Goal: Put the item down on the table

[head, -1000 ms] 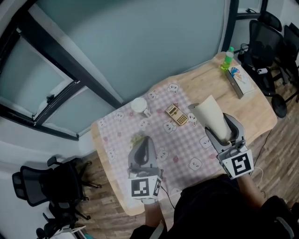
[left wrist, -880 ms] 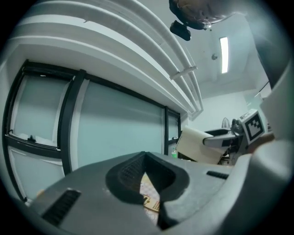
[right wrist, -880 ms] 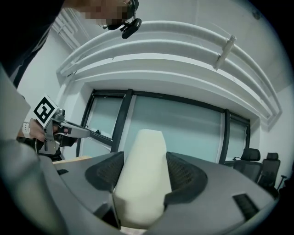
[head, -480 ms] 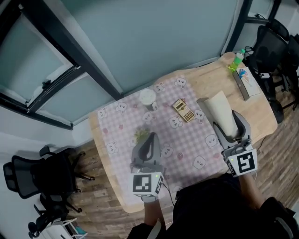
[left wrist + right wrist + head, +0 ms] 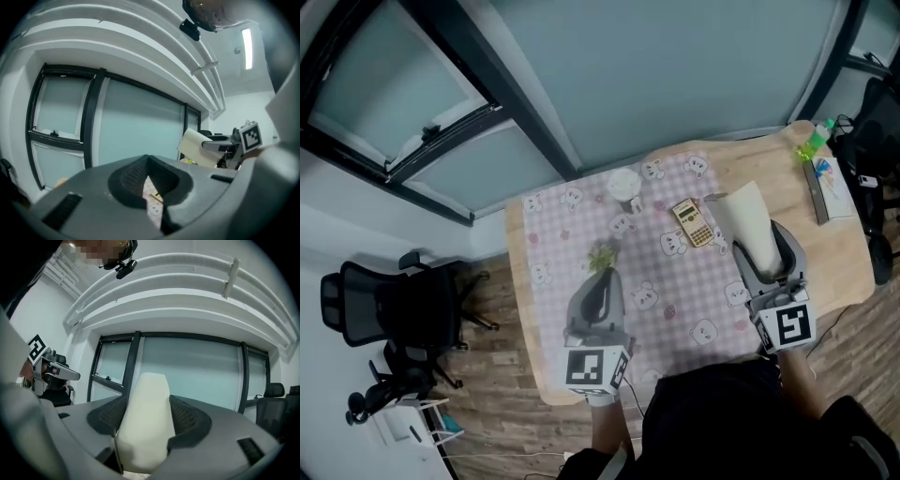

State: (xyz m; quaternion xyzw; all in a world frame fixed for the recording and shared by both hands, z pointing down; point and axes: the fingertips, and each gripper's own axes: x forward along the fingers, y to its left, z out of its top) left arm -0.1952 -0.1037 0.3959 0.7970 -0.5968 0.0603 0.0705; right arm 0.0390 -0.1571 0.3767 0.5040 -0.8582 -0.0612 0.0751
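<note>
Bare cloth (image 5: 661,309) lies open at lower centre of the desk (image 5: 848,253); calculator (image 5: 694,223), cup (image 5: 624,183) and a green thing (image 5: 602,255) block the upper middle.

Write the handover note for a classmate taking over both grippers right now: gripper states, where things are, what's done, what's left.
Left gripper: jaws together, nothing in them, above the checked cloth.
Right gripper: shut on the cream item, held off the table, to the right of the calculator in the head view.
Done: item is in hand.
Left: lower it onto the table, open the jaws, draw back.
</note>
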